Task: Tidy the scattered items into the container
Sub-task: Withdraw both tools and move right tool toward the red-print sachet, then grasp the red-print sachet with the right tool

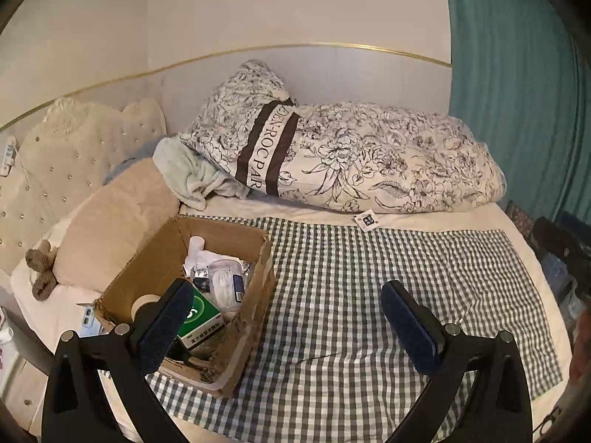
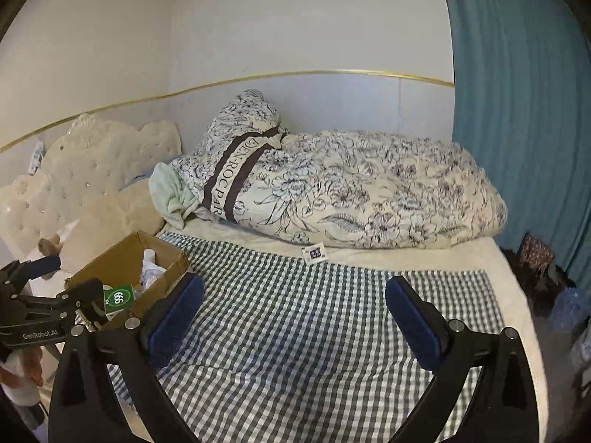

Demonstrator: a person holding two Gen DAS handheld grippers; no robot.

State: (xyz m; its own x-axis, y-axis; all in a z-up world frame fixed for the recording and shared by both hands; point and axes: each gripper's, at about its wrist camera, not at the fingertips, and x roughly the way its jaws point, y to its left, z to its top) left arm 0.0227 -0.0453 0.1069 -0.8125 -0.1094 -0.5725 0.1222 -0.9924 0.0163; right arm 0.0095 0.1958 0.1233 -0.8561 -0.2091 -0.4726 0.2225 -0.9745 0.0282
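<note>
Cardboard box point(image 1: 236, 332) sits at the left edge of the checked cloth point(image 1: 369, 295), filled with a green carton point(image 1: 205, 317). Floral duvet point(image 1: 369, 155) lies behind. Left gripper point(image 1: 291, 328) and right gripper point(image 2: 295, 325) gape empty over bare cloth.

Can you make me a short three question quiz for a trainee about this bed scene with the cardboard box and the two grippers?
1. True or false: the left gripper holds the green box.
2. Where does the small white tag lie? A) inside the cardboard box B) on the bed, at the foot of the floral duvet C) between the right gripper's pads.
3. Fill in: the cardboard box sits on the ____ cloth.

Key
1. False: its jaws are open and empty; the green box lies in the cardboard box.
2. B
3. Checked
</note>
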